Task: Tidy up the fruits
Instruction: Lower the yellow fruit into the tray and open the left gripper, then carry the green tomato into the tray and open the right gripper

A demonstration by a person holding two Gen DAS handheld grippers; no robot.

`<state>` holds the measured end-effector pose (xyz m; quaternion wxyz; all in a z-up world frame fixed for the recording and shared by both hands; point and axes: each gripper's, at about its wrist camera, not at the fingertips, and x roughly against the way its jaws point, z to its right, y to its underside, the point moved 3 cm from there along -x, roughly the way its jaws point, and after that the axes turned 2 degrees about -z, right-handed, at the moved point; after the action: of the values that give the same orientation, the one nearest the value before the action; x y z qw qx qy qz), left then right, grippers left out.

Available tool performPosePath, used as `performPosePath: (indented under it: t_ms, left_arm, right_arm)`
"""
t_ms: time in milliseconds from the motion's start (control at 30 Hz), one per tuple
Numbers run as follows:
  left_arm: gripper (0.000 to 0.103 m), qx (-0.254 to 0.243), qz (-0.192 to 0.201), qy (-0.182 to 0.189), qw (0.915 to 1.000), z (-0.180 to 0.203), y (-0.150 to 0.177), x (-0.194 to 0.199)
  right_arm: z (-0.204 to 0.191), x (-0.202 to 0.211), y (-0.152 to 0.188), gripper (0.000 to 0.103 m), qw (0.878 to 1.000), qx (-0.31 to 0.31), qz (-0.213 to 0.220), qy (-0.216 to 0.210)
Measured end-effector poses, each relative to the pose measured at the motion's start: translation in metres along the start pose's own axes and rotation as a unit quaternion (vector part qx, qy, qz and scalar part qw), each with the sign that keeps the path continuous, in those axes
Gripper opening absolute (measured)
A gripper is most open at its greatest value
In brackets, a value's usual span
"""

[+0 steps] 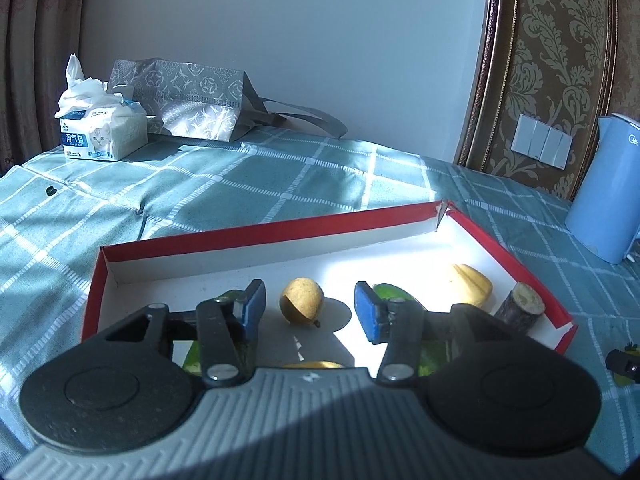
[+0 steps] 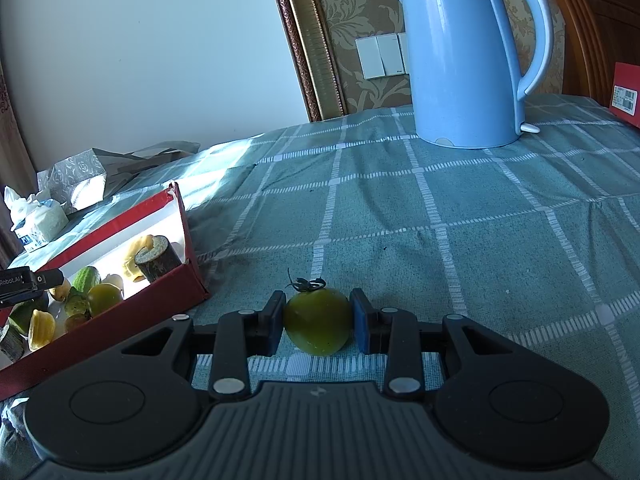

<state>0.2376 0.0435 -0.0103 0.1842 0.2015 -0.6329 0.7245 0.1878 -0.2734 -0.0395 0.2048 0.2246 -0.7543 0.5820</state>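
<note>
Right gripper is clamping a green tomato near the Midea kettle; left gripper is hanging open, empty, over the red box.

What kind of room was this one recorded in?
Most likely a home, perhaps a bedroom or living room: a checked cloth covers the surface, damask wallpaper and light switches line the wall, and a blue kettle and tissue pack stand nearby.
</note>
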Motion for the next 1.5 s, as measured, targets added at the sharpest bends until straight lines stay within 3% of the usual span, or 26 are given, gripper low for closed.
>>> performPosePath:
  t_ms: [67, 167, 267, 400, 567, 933, 1100, 1500]
  left_arm:
    - [0.057, -0.001, 0.013, -0.006, 0.9999, 0.001, 0.002, 0.008]
    - [0.086, -0.015, 0.045, -0.026, 0.9985, 0.006, 0.007, 0.025]
    - [0.093, -0.041, 0.062, -0.033, 0.9967, 0.016, 0.014, 0.038]
    - [0.102, -0.074, 0.053, -0.04, 0.995, 0.028, 0.027, 0.047]
    - [0.103, -0.091, 0.04, -0.037, 0.9943, 0.038, 0.042, 0.058]
    - [0.103, -0.104, 0.015, 0.015, 0.9944, 0.052, 0.066, 0.078]
    - [0.103, -0.102, 0.0, 0.016, 0.9946, 0.052, 0.071, 0.078]
    - [0.103, -0.132, 0.013, -0.004, 0.9912, 0.057, 0.08, 0.089]
  right_arm:
    - [-0.001, 0.0, 0.0, 0.033, 1.0, 0.0, 0.0, 0.0]
    - [0.0, 0.0, 0.0, 0.033, 1.0, 0.0, 0.0, 0.0]
    - [0.0, 0.0, 0.0, 0.033, 1.0, 0.0, 0.0, 0.0]
    - [0.0, 0.0, 0.0, 0.033, 1.0, -0.001, 0.001, -0.002]
    - [-0.005, 0.004, 0.0, 0.034, 1.0, 0.008, 0.013, -0.017]
    - [-0.01, 0.009, -0.001, 0.034, 0.998, 0.012, 0.032, -0.044]
    - [-0.017, 0.013, 0.002, 0.034, 0.996, 0.02, 0.038, -0.075]
    - [-0.047, 0.018, 0.001, 0.034, 0.99, 0.048, 0.048, -0.122]
